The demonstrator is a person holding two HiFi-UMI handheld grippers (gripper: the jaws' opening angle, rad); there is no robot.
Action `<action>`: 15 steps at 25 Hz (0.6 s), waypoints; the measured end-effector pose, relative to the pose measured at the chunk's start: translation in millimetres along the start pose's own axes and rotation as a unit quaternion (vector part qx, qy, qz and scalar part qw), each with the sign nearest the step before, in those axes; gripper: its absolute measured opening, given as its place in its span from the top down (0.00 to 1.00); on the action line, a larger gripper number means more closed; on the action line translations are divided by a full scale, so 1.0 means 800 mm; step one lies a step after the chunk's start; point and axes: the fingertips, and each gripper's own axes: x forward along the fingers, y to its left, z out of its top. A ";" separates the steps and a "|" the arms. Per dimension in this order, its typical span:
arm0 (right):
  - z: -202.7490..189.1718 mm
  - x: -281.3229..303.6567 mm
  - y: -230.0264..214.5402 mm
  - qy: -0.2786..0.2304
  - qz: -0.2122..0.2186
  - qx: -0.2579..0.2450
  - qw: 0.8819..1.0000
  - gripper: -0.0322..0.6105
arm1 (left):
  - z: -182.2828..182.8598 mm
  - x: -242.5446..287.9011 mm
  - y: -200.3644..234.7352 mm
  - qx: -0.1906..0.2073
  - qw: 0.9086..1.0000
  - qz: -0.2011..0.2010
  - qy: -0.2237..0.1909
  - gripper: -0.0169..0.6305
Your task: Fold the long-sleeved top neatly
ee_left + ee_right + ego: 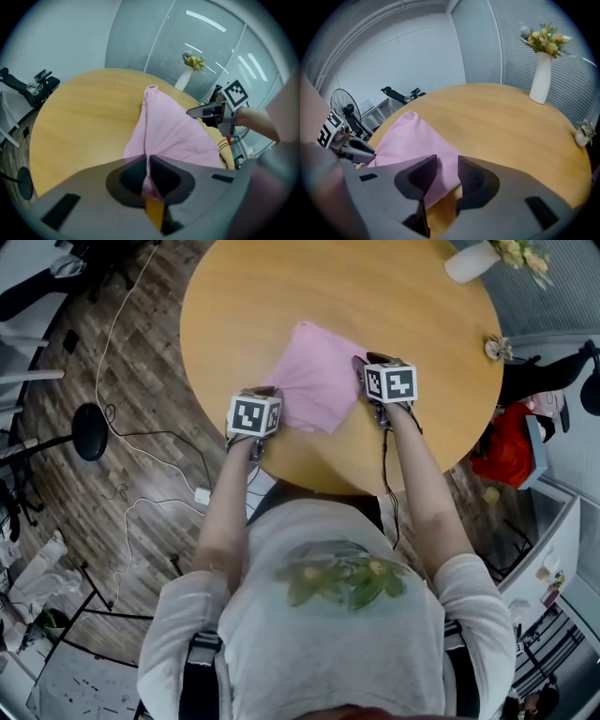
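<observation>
The pink top (314,376) lies on the table's (403,296) near half. The left tongs (147,161) are pinching one corner of it. The right tongs (446,166) stand spread over the other, cloth between them but not gripped. Best to bite that corner deep, then lift both ends level, edges matched.

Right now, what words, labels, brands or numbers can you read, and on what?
No readable text anywhere.
On the left gripper and right gripper: square black-and-white markers, no letters.
On the person's shirt: leafy picture, no words.
On the pink top: no label showing.
</observation>
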 end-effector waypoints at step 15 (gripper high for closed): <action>-0.011 -0.096 0.109 -0.119 0.100 -0.020 0.988 0.72 | 0.017 -0.050 -0.031 0.001 0.997 -0.025 -0.075 0.88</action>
